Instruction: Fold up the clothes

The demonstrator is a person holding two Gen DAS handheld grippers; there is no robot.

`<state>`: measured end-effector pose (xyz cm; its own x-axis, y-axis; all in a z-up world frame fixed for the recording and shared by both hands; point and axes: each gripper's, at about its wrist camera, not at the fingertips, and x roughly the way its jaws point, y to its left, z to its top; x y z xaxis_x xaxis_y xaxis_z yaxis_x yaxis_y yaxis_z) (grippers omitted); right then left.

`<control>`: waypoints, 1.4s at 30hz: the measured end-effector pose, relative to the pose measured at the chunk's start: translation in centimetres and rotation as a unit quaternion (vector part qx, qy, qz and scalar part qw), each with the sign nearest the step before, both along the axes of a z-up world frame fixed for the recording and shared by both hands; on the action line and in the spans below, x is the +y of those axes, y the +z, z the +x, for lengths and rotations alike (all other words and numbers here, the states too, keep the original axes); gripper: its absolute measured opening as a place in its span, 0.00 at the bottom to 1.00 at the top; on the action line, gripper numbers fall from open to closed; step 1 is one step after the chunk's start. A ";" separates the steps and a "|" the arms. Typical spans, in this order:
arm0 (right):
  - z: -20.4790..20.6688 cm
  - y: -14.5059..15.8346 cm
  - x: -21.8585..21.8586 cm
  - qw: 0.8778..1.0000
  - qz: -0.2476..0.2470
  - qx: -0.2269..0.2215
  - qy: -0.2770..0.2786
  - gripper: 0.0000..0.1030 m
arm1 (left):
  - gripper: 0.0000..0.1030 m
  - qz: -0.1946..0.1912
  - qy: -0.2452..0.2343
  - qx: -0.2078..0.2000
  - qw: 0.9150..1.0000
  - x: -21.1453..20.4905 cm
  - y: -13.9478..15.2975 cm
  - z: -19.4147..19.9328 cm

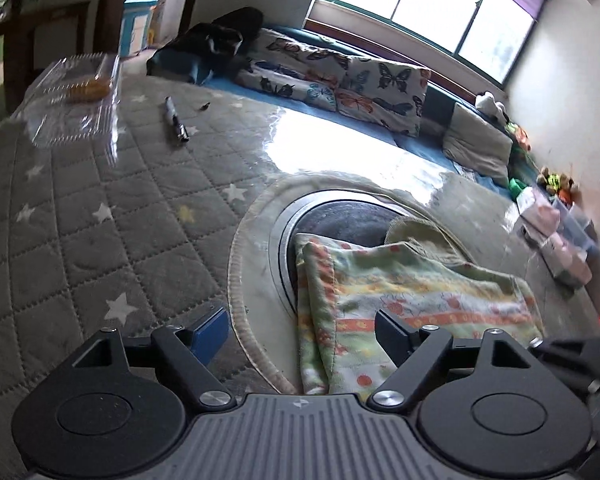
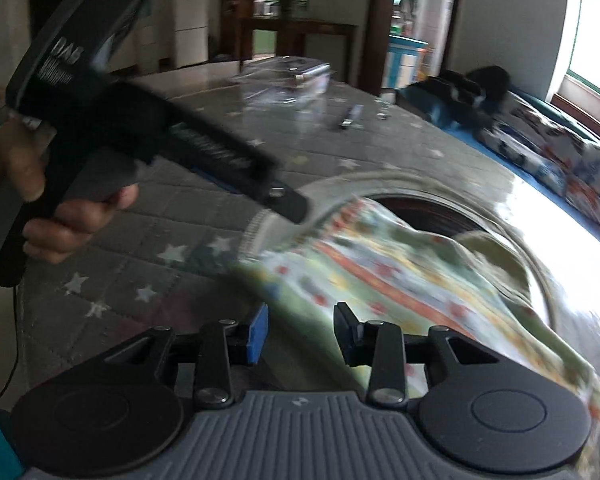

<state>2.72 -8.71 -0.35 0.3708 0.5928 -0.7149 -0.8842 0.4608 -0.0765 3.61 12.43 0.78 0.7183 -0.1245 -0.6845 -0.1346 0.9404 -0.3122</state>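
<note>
Left wrist: left claw point(image 1: 300, 334) gapes wide, grips nothing; folded towel point(image 1: 400, 292) lies on bench point(image 1: 100, 220) over round inset, at 1 o'clock from the claw. Pen point(image 1: 175, 119) at 11 o'clock.
Right wrist: right claw point(image 2: 302, 334) partly open, empty; blurred towel at 1 o'clock. Left hand point(image 2: 52, 200) at 10 o'clock.

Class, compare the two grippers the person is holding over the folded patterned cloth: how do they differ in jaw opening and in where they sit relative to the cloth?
The left gripper has its jaws spread wide; the right gripper has a narrower gap. The left gripper straddles the edge of the cloth, one finger over the quilted star cover; the right gripper's gap sits at the cloth's near corner. Both have one blue and one black pad, and neither presses on the cloth.
</note>
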 end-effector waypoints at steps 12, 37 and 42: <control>-0.7 -1.7 3.4 0.999 -0.019 -0.028 0.017 0.21 | 0.84 -0.107 0.023 0.029 0.994 1.6 -0.9 0.8; 0.8 2.2 -3.1 0.995 0.094 0.038 -0.022 0.09 | 0.26 -0.253 0.065 0.076 0.962 -0.4 -3.5 4.2; 1.0 2.5 -4.1 0.994 0.095 0.041 -0.030 0.14 | 0.16 -0.247 0.071 0.080 0.963 -0.5 -4.0 4.2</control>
<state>3.73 -12.76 2.19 0.3545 0.6983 -0.6219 -0.8547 0.5118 0.0875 7.78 11.98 -3.17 0.6428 -0.3714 -0.6700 -0.3333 0.6519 -0.6811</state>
